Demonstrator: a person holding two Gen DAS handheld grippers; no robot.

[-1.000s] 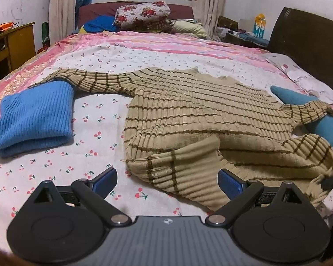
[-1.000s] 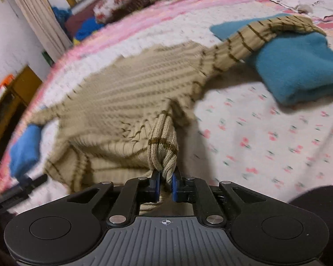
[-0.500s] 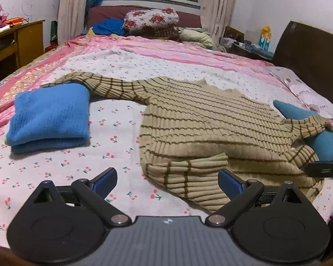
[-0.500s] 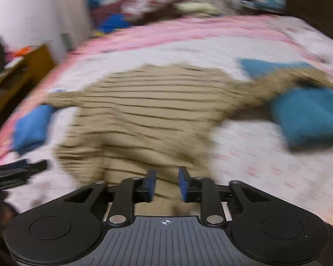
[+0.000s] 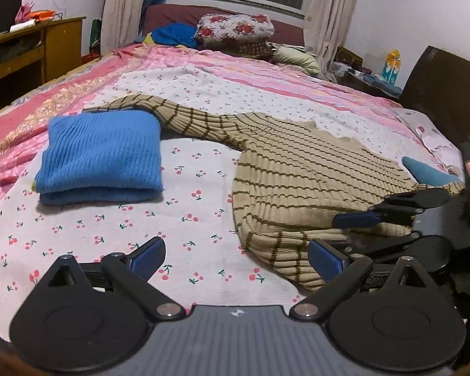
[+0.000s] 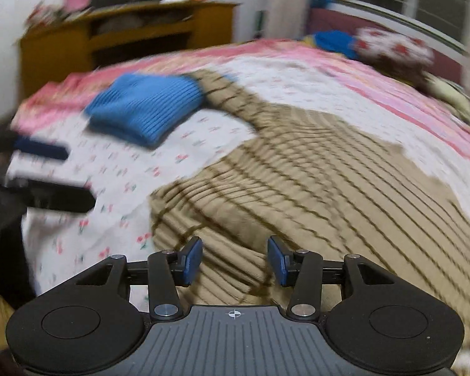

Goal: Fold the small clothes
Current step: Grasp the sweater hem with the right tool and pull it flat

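A tan striped knit sweater lies spread on the bed, its near hem folded back on itself; it also shows in the blurred right wrist view. One sleeve runs behind a folded blue knit. My left gripper is open and empty above the sheet, just left of the sweater's hem. My right gripper is open and empty, its fingers over the folded hem; it also shows in the left wrist view at the right.
The bed sheet is white with cherry print and pink borders. A teal folded garment lies at the right by the dark headboard. A wooden desk stands left. Pillows and bedding are heaped at the far end.
My right gripper let go of the sweater's hem, opened, and swung left over it. The hem now lies folded on the sweater. My left gripper drew back and stayed open.
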